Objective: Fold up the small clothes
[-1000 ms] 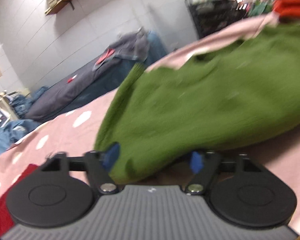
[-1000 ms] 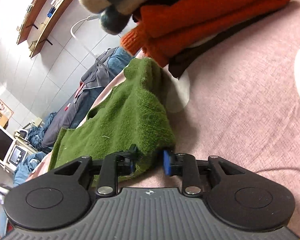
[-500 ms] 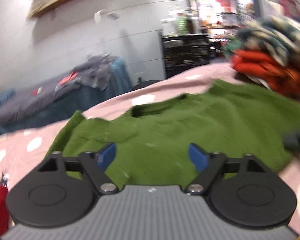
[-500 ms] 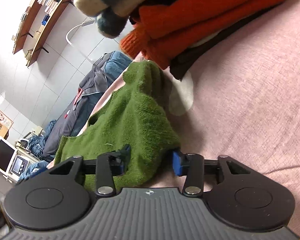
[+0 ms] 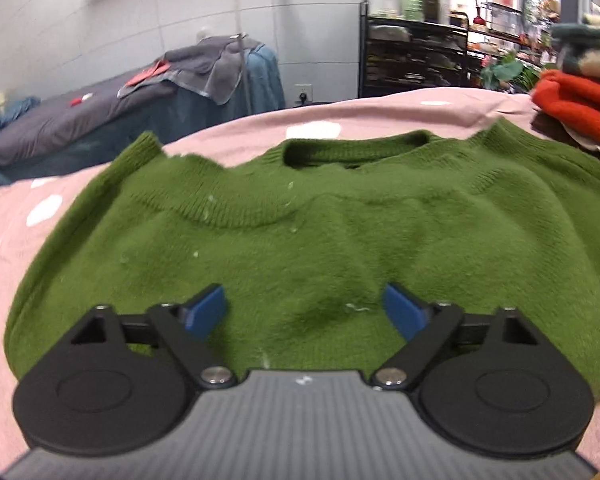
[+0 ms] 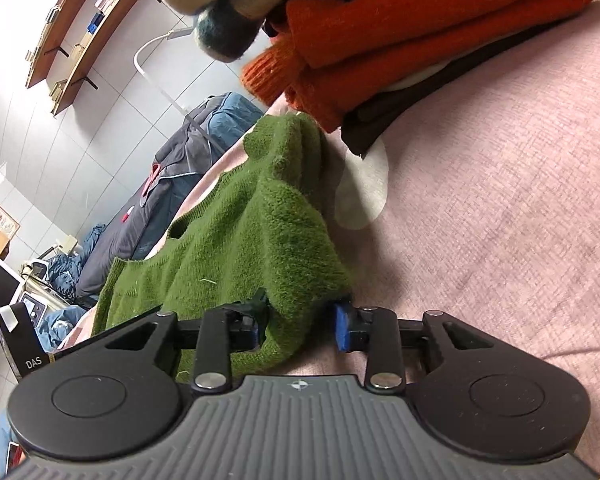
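Two grippers work one green sweater [image 5: 308,240], which lies spread on the pink spotted bedcover [image 5: 40,216], collar at the far side, its right edge near a stack of folded knitwear [image 6: 420,32].

Left gripper [image 5: 304,312]: jaws opening, blue pads wide apart over the sweater's near part. Nothing pinched between them; the knit sits below the fingers, not in them.

Right gripper [image 6: 300,324]: fingers partly apart with a lump of the sweater's edge bunched between them. The left pad is buried in the knit; the right pad [image 6: 342,328] appears to stand just clear of it. Whether the cloth is truly clamped cannot be told.

Risks, as judged:
- If the right hold is loose, any lift would let the edge slip out and the fold would fall crooked.
- The fuzzy knit could drag on the bedcover and rumple.
- A wide swing on the right could knock the folded stack.

Views differ: the left wrist shows the whole garment, collar opening [image 5: 352,152] and the ridge across the chest; the right wrist alone shows the bunched edge at the pads and how close the orange sweater [image 6: 400,48] sits.
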A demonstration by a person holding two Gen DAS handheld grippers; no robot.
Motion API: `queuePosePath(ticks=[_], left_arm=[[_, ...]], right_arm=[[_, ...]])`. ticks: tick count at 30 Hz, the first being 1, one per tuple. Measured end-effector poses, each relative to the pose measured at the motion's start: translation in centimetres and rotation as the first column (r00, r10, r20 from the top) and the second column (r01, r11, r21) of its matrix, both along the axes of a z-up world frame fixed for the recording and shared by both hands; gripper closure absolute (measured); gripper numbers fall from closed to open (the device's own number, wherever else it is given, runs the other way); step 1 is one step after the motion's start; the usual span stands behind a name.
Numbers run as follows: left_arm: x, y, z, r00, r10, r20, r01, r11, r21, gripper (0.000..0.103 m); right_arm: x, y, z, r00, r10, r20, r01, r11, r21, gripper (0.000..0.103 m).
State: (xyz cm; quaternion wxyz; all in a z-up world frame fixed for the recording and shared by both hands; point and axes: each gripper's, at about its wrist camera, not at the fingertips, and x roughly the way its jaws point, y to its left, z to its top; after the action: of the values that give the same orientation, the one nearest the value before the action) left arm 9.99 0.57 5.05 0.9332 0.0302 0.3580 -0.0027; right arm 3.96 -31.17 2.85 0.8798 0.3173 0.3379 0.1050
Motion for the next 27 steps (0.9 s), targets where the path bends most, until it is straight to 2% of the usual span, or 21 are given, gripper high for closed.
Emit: queuePosePath(ticks=[3,7,8,9,10,12,15,16,19,22,25,27], left_arm=[[0.5,0.4,-0.1,1.0,0.005,-0.013,-0.005,1.0,-0.017,0.008],[0.6,0.3,-0.1,1.0,0.017,-0.009,-0.017,1.0,-0.003,0.005],[0.7,0.4,-0.1,1.0,0.02,-0.01,-0.02,1.0,-0.01,0.004],[0.6,0.3,-0.1,1.0,0.022,-0.012,-0.022,1.0,-0.015,0.004],[0.7,0.4,-0.1,1.0,0.021,-0.012,-0.021,1.0,-0.018,0.003],[0.8,0.6,-0.2,1.0,0.021,-0.012,-0.021,1.0,-0.023,0.0],[0.9,1.0,-0.3,1.0,0.016,-0.015,-0.017,0.999,-0.043,0.0],[0.9,1.1,-0.3,1.0,0.016,-0.016,-0.017,0.999,-0.05,0.0],[0.4,2.0,0.6,0.999,0.042,-0.009,-0.042,0.997,-0.061,0.001],[-2.2,4.2,2.6,0.991,0.121,0.054,-0.12,0.992,-0.033,0.001],[-5.7,7.5,4.3,0.972,0.211,0.102,-0.216,0.976,0.037,0.0],[-7.4,10.0,4.6,0.957,0.278,0.084,-0.283,0.957,0.059,0.0]], right_arm=[[0.4,0.3,-0.1,1.0,-0.008,-0.002,0.008,1.0,0.002,0.036],[1.2,0.9,0.0,1.0,-0.012,-0.006,0.012,1.0,-0.013,0.034],[1.3,1.0,0.0,1.0,-0.01,-0.007,0.01,1.0,-0.022,0.037],[1.4,1.1,0.1,1.0,-0.015,-0.005,0.014,0.999,-0.029,0.05],[1.3,1.1,0.1,1.0,-0.019,0.0,0.019,1.0,-0.025,0.055],[1.2,1.3,0.7,0.999,-0.03,0.027,0.03,0.999,-0.022,0.061],[1.5,3.3,3.5,0.989,0.024,0.149,-0.012,0.997,-0.082,0.065],[2.0,4.3,4.6,0.981,0.056,0.186,-0.039,0.995,-0.092,0.066],[4.7,7.2,7.3,0.962,0.132,0.238,-0.127,0.991,-0.036,0.066],[7.4,11.7,9.5,0.924,0.237,0.299,-0.228,0.971,-0.066,0.066],[9.8,17.6,10.3,0.871,0.385,0.304,-0.374,0.922,-0.096,0.066],[10.6,21.6,9.9,0.839,0.46,0.29,-0.45,0.887,-0.104,0.066]])
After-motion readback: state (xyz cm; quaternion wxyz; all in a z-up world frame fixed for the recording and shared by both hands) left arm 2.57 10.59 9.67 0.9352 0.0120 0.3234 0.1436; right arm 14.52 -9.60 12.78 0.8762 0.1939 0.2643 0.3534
